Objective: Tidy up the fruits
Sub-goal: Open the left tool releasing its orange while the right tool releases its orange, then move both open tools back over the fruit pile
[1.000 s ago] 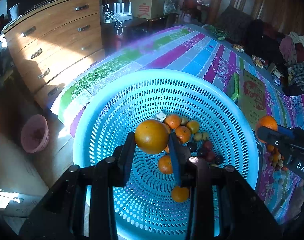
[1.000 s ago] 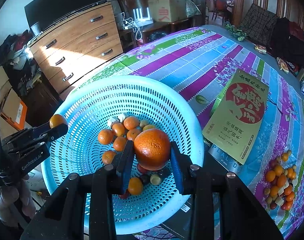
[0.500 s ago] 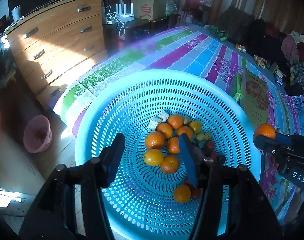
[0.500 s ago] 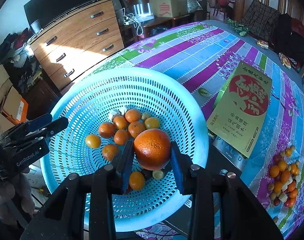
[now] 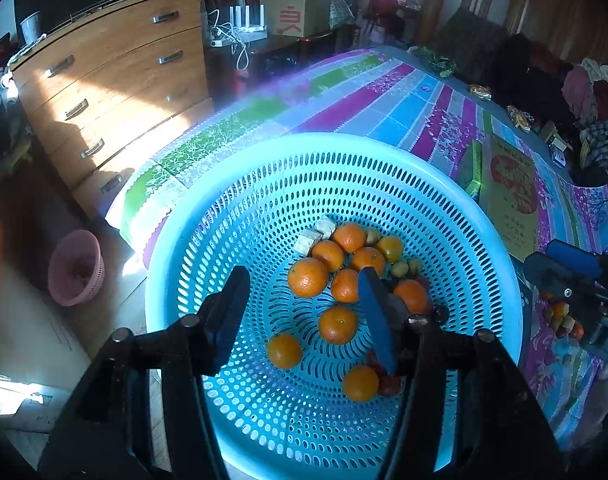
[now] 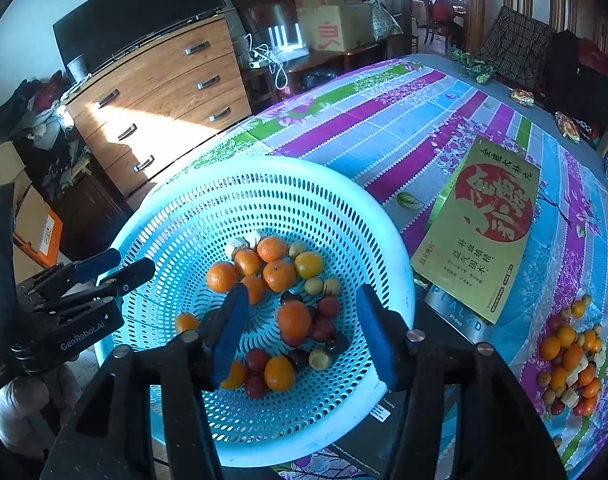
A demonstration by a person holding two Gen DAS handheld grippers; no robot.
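- Your right gripper (image 6: 304,330) hangs over the round, perforated turquoise plastic basket (image 6: 343,204), jaws opening, nothing pinched between them.
- Your left gripper (image 5: 304,312) is spread and empty too.
- The oranges and small dark red fruits (image 6: 280,276) lie in the basket's bottom.
- This looks like a drop-off step; next, fetch from the loose fruit pile (image 6: 569,364) on the striped tablecloth (image 6: 383,120).

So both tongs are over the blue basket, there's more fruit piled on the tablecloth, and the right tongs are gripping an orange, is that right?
Not quite. In the right wrist view the right tongs are opening with nothing between them; the orange lies in the blue basket. The fruit pile on the tablecloth is right.
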